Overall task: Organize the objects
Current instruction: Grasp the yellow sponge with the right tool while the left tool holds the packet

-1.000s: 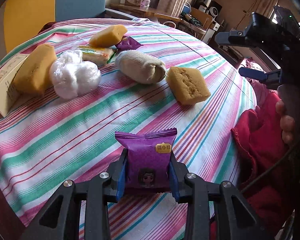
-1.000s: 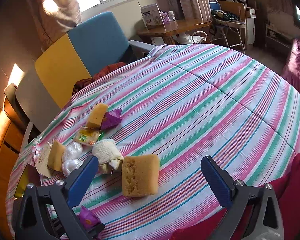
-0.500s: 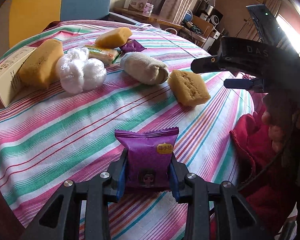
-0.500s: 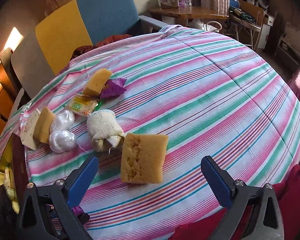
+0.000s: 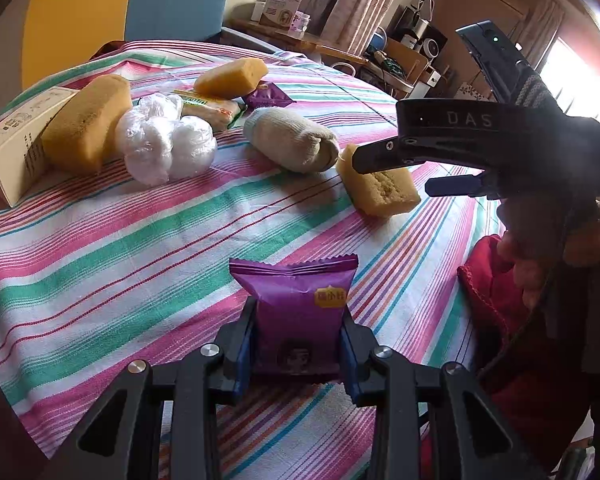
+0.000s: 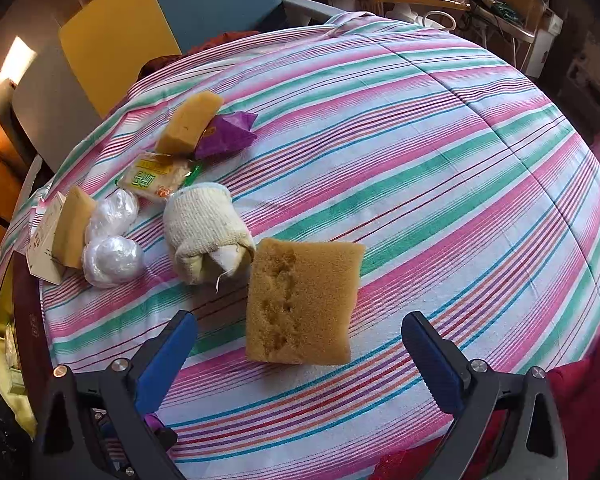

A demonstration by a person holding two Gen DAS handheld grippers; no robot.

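Purple snack packet (image 5: pixel 296 312) stands upright between the blue pads of the left hand-held gripper (image 5: pixel 296 354), whose jaws are closed narrowly on its lower half; its crimped top edge rises above the pads. A yellow label near its upper right carries small characters too small to make out, and a cartoon face is printed near its bottom edge.

Right hand-held gripper (image 6: pixel 300 344) hangs over the table (image 6: pixel 440 160) with its jaws spread wide and nothing between the pads. A yellow sponge (image 6: pixel 302 300) lies flat on the striped cloth just ahead of and between its fingertips, not touched by either pad. In the left wrist view the body of this gripper (image 5: pixel 500 140) bears the raised letters "DAS", and a hand (image 5: pixel 548 256) grips its handle.

Beside the sponge lies a rolled sock (image 6: pixel 206 232), touching or nearly touching its corner. Further left are two white plastic-wrapped balls (image 6: pixel 112 240), a second sponge (image 6: pixel 72 232) leaning on a cardboard box (image 5: pixel 16 152) with print too small to read, and a green-and-yellow wrapped packet (image 6: pixel 156 176) with characters not legible. Behind that sit a third sponge (image 6: pixel 190 122) and a second purple packet (image 6: pixel 226 134), touching each other.

A red garment (image 5: pixel 500 320) shows at the near table edge.
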